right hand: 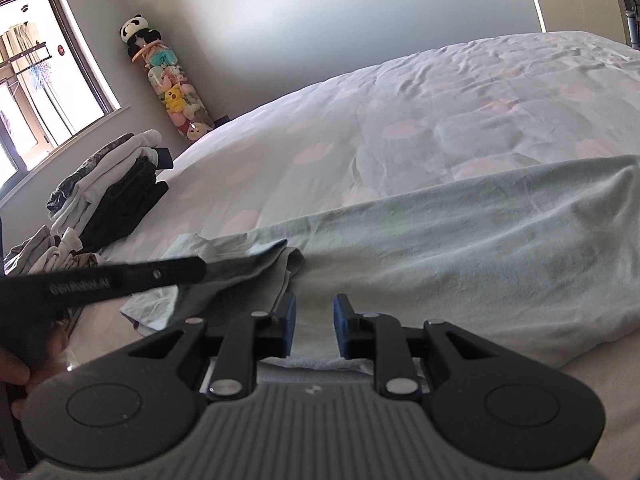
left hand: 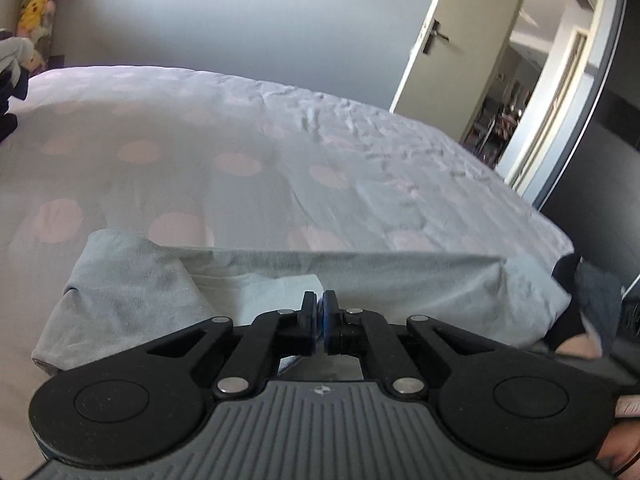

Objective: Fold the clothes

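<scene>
pale green garment (right hand: 460, 248) spread on bed (right hand: 400, 112), long axis crosswise to both grippers, near edge right at fingers. left gripper (left hand: 319, 322) pinched tight, likely on fabric edge, though contact blurred. right gripper (right hand: 315, 330) part open over hem, holding nothing. left nearer bunched sleeve end (left hand: 120, 292). count: one garment in work, one clothes stack (right hand: 116, 188) far left, smaller heap (right hand: 48, 254) beside it.

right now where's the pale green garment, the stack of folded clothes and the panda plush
pale green garment (right hand: 480, 248), right wrist view, middle of the spread cloth
stack of folded clothes (right hand: 116, 184), right wrist view, side of the pile
panda plush (right hand: 138, 36), right wrist view, its body
</scene>
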Tool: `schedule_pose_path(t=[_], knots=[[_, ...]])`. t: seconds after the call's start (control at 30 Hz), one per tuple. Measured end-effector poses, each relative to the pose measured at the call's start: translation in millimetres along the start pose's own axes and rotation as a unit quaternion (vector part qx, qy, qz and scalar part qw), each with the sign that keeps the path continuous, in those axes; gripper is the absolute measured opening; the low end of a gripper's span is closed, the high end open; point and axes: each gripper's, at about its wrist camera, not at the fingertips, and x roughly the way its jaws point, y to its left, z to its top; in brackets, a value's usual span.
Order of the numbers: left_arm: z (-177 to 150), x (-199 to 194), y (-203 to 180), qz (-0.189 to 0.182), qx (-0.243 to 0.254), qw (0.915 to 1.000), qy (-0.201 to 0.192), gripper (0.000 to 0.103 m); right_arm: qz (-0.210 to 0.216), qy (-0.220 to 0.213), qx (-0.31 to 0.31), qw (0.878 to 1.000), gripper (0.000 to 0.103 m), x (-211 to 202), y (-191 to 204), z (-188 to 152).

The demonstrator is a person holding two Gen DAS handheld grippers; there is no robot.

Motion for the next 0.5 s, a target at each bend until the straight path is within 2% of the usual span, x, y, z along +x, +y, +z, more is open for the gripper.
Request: schedule_pose_path(t=[0.17,0.33,0.37,0.4,0.5], knots=[[3,5,1,-0.013,-0.038,0.9991,-0.015,0.002,-0.002,0.008,-0.002,1.000,0.024,5,1,-3],[-14,18,2,-0.007,-0.031,0.9994,0.013,0.005,0.014,0.012,0.027,0.999,0.024,11,-7,-2],[-15,17,2,-0.007,-0.029,0.9994,0.014,0.007,0.027,0.015,0.040,0.999,0.025,13,-10,0],[-15,16,3,-0.007,-0.028,0.9995,0.016,0.017,0.042,0.019,0.055,0.997,0.025,16,-12,1],[-16,9,4,-0.008,-0.024,0.9996,0.015,0.029,0.081,0.031,0.099,0.991,0.030,25,-18,5]])
